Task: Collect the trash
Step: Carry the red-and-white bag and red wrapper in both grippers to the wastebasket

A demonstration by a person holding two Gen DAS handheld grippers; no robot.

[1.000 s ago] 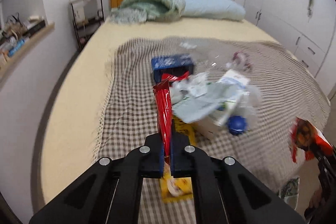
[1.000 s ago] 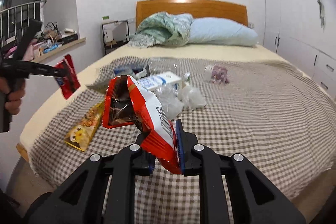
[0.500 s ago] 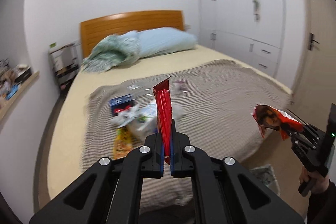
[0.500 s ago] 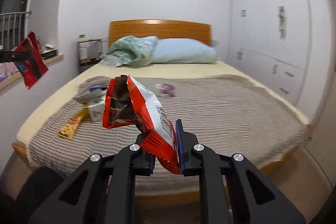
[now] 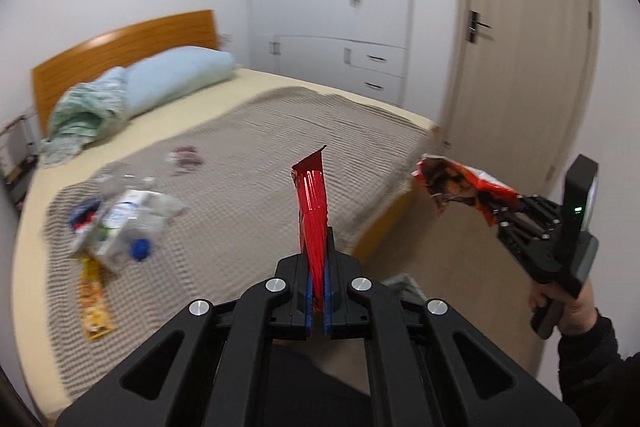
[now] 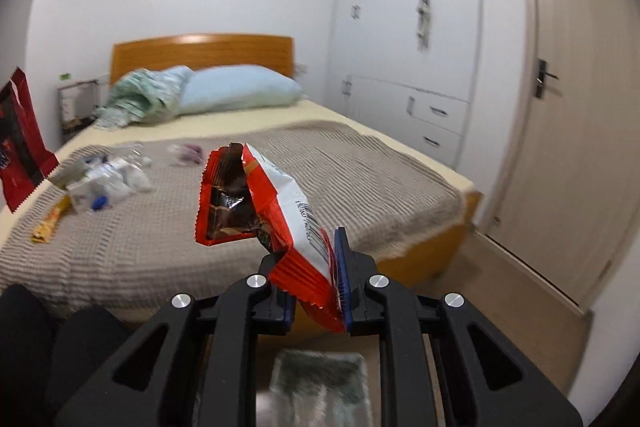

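Note:
My left gripper [image 5: 318,291] is shut on a flat red wrapper [image 5: 313,203] that stands up from its jaws; the same red wrapper [image 6: 20,143] shows at the left edge of the right wrist view. My right gripper [image 6: 316,291] is shut on the bottom of an open red-and-white snack bag [image 6: 276,207], also seen as the snack bag [image 5: 460,183] held by the right gripper [image 5: 506,215] at the right of the left wrist view. More trash [image 5: 120,223] lies in a pile on the bed's checked blanket [image 6: 360,179], with a yellow wrapper [image 5: 94,303] beside it.
A small pink wrapper [image 6: 188,151] lies further up the bed. A blurred grey-green bag or bin [image 6: 320,383] sits on the floor below my right gripper, off the bed's wooden foot corner [image 6: 452,247]. A wardrobe [image 6: 404,67] and closed door [image 6: 580,147] stand to the right.
Both grippers have pulled back from the trash pile and swung right, towards the foot of the bed. The door has come into view. Each still grips its wrapper.

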